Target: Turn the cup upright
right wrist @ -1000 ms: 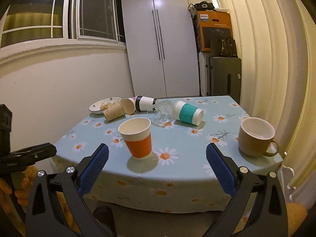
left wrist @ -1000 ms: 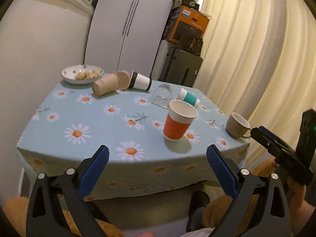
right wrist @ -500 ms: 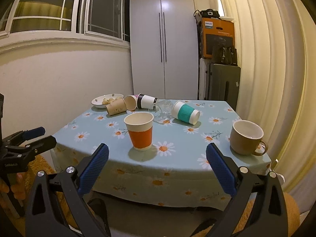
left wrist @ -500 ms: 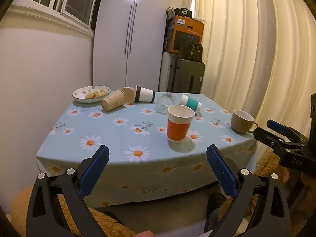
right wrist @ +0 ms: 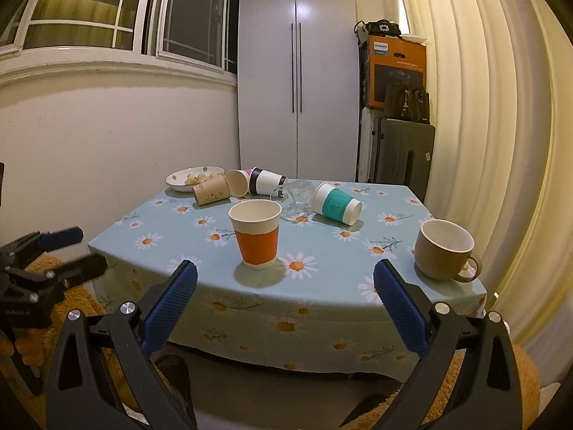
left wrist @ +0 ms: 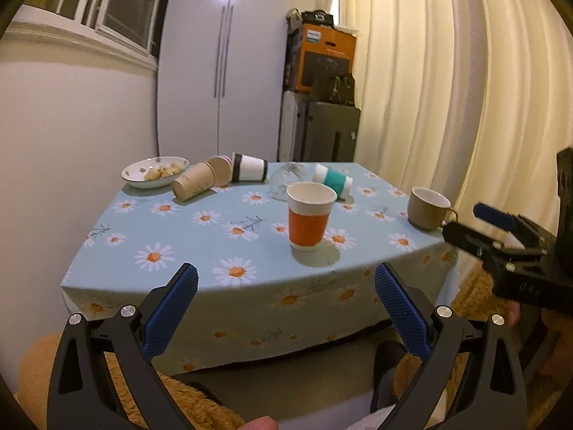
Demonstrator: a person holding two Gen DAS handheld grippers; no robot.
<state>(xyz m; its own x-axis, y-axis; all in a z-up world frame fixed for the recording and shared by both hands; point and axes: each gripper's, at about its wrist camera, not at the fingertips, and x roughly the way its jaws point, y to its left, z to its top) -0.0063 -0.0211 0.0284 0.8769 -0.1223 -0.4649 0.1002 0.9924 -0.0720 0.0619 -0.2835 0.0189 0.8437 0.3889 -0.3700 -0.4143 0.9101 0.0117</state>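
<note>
An orange paper cup (left wrist: 308,216) (right wrist: 257,235) stands upright near the table's front edge. A brown mug (left wrist: 428,208) (right wrist: 444,250) stands upright at the front right. Lying on their sides at the back are a teal-banded cup (left wrist: 333,180) (right wrist: 336,203), a clear glass (left wrist: 285,178) (right wrist: 298,195), a black-and-white cup (left wrist: 249,167) (right wrist: 268,181) and a tan cup (left wrist: 193,181) (right wrist: 212,189). My left gripper (left wrist: 285,308) and right gripper (right wrist: 285,304) are open, empty and held back from the table's front edge.
The table has a blue daisy tablecloth (left wrist: 200,236) (right wrist: 358,286). A white bowl of food (left wrist: 154,171) (right wrist: 191,178) sits at the back left. A white wardrobe (right wrist: 297,89), a dark suitcase (right wrist: 403,154) and curtains (right wrist: 483,125) stand behind and right.
Both grippers have drawn back and tilted upward, so the table looks farther away. The cups have not moved.
</note>
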